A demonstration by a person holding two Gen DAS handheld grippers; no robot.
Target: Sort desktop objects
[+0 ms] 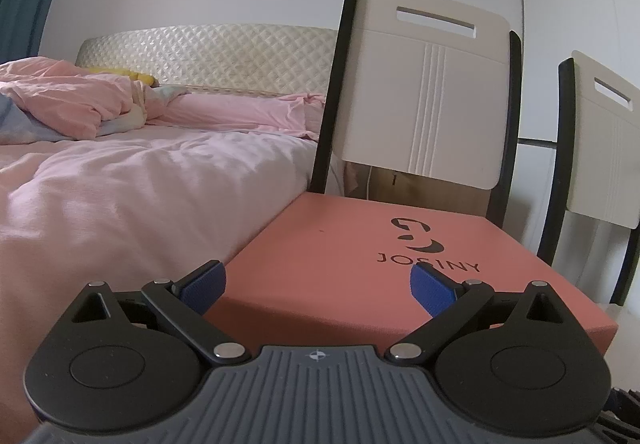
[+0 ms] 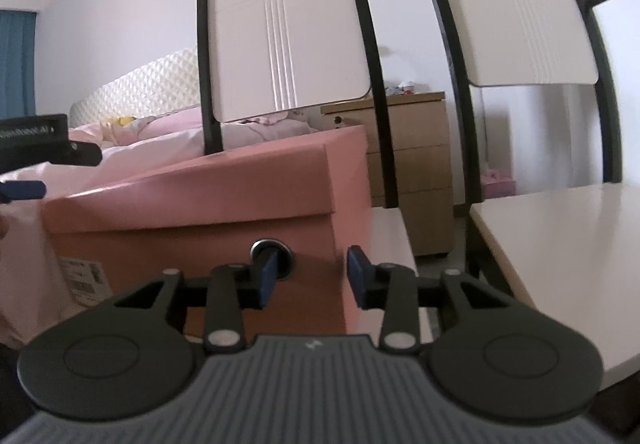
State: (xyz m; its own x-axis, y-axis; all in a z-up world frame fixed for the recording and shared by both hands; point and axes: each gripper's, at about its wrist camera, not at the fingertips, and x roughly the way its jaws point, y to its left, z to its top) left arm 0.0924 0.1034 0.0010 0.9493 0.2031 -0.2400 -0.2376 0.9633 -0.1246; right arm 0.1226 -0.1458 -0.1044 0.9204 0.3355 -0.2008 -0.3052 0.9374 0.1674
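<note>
A salmon-pink shoe box (image 1: 360, 268) with a black "JOSINY" logo on its lid rests on a chair seat. My left gripper (image 1: 318, 286) is open, its blue fingertips (image 1: 204, 286) spread wide just above the near end of the lid. In the right wrist view the box (image 2: 208, 204) shows its end wall with a round metal-rimmed hole (image 2: 272, 252) and a label. My right gripper (image 2: 314, 276) is open and empty, close in front of that end wall near the box's right corner. The left gripper (image 2: 24, 188) shows at the far left edge.
The box's chair has a white backrest (image 1: 424, 92) with black posts. A second chair (image 2: 560, 236) stands to the right. A bed with pink bedding (image 1: 120, 184) lies to the left. A wooden drawer unit (image 2: 412, 164) stands behind the chairs.
</note>
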